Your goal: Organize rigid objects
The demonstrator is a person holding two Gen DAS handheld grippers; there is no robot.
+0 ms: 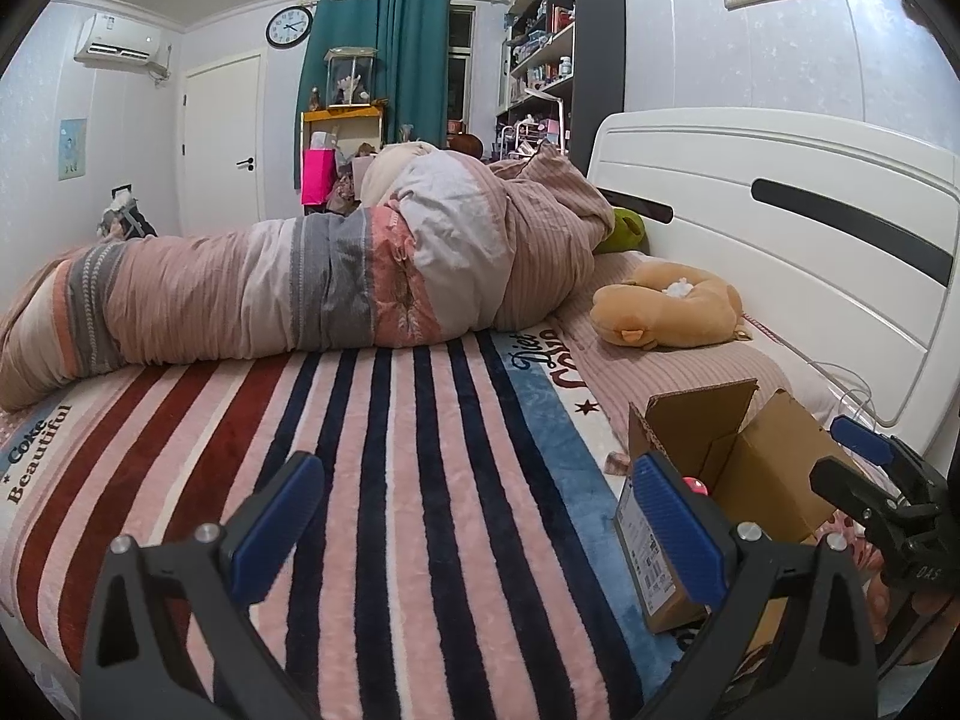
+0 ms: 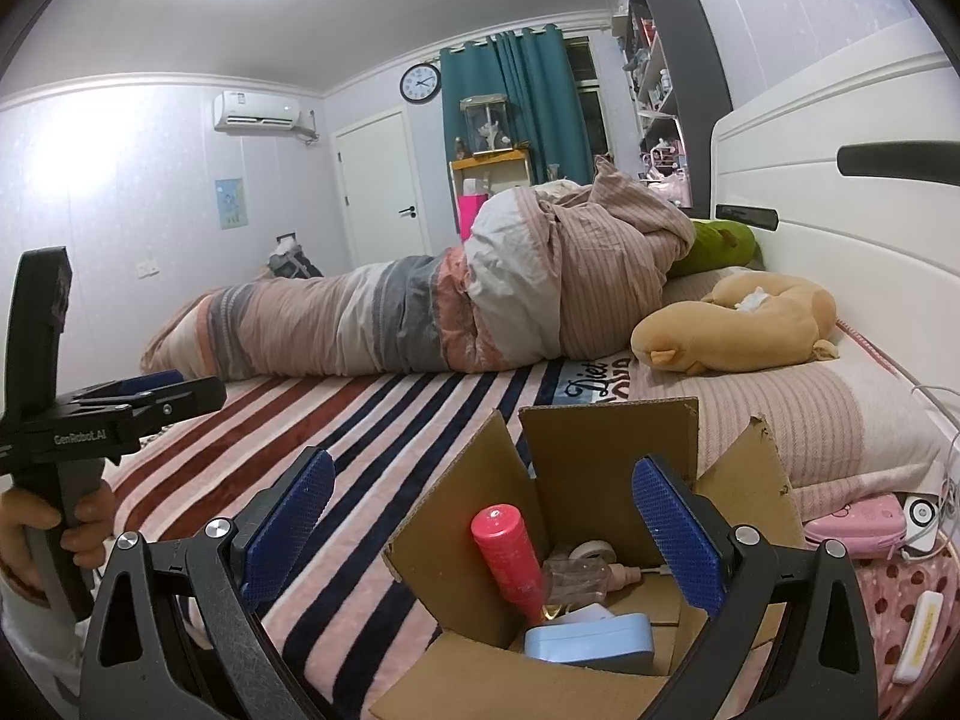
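While both claws hang empty over the bed:
Left gripper (image 1: 474, 531): ribbed blue pads spread apart.
Right gripper (image 2: 483, 531): spread apart above the box.
Cardboard box (image 2: 606, 468): corrugated, flaps up, on the striped fleece blanket (image 2: 372, 438).
Contents: glossy red tube (image 2: 510, 552), clear bottle (image 2: 579, 579), smooth blue case (image 2: 588, 639).

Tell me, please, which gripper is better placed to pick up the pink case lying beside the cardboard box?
Right, probably. The right gripper is open above the cardboard box, with the pink case just to its right. The left gripper hovers open over the striped blanket, across the box.
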